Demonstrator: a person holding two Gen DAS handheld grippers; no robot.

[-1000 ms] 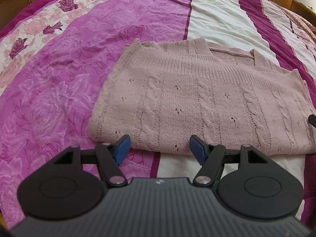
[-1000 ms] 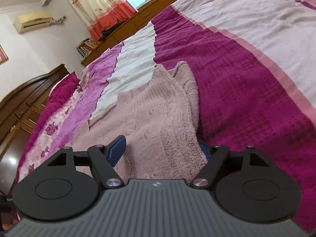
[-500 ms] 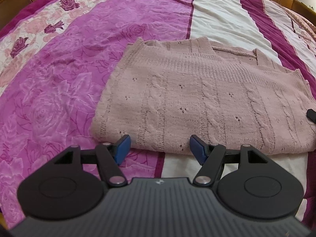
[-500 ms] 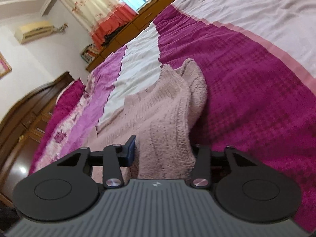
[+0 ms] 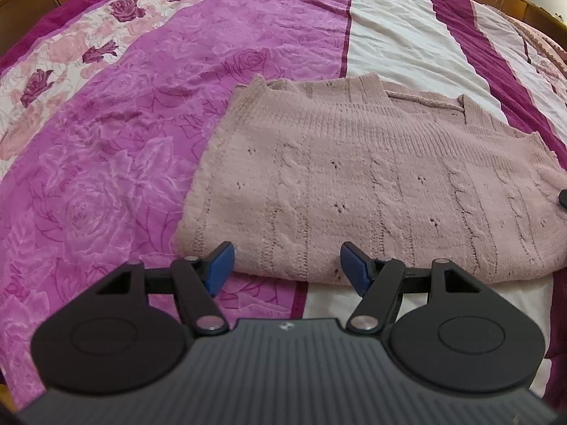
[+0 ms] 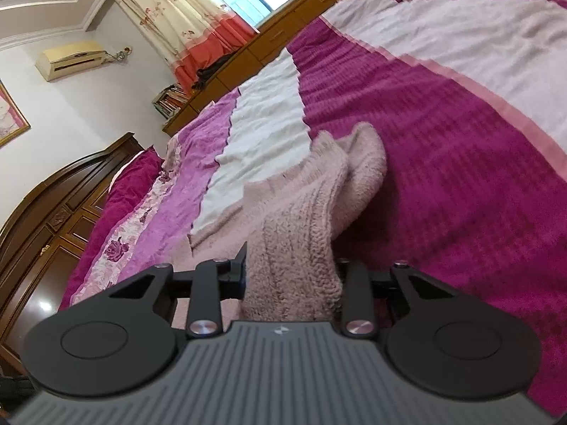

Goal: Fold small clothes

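The pink knitted sweater [image 5: 372, 184] lies spread on the bed, mostly flat, straddling the purple rose-print band and the white stripe of the bedspread [image 5: 124, 134]. It is a chunky cable knit with rows of small eyelet holes and ribbed bands toward its far edge, and it looks soft, floppy and fairly thick, the sort of thing that will sag and stretch from wherever it is lifted rather than keep a shape. I would judge it light enough for one pinch but bulky, so a hold on a doubled edge or corner should carry better than a grab at the middle of the panel. At its right side the right gripper [image 6: 290, 272] has a gathered hump of the knit [image 6: 294, 248] between its jaws, which are closing on it, the wool already bunched tight between the two fingers. The left gripper [image 5: 287, 265] hangs just over the near hem with its blue pads [image 5: 219, 265] standing well apart and nothing between them. The cover under it all is crinkled, thin cloth, likely to ruck if the sweater is dragged. Past the bed stand a dark carved wooden headboard [image 6: 63, 198], floral curtains [image 6: 184, 24] and a wall air conditioner [image 6: 71, 58].
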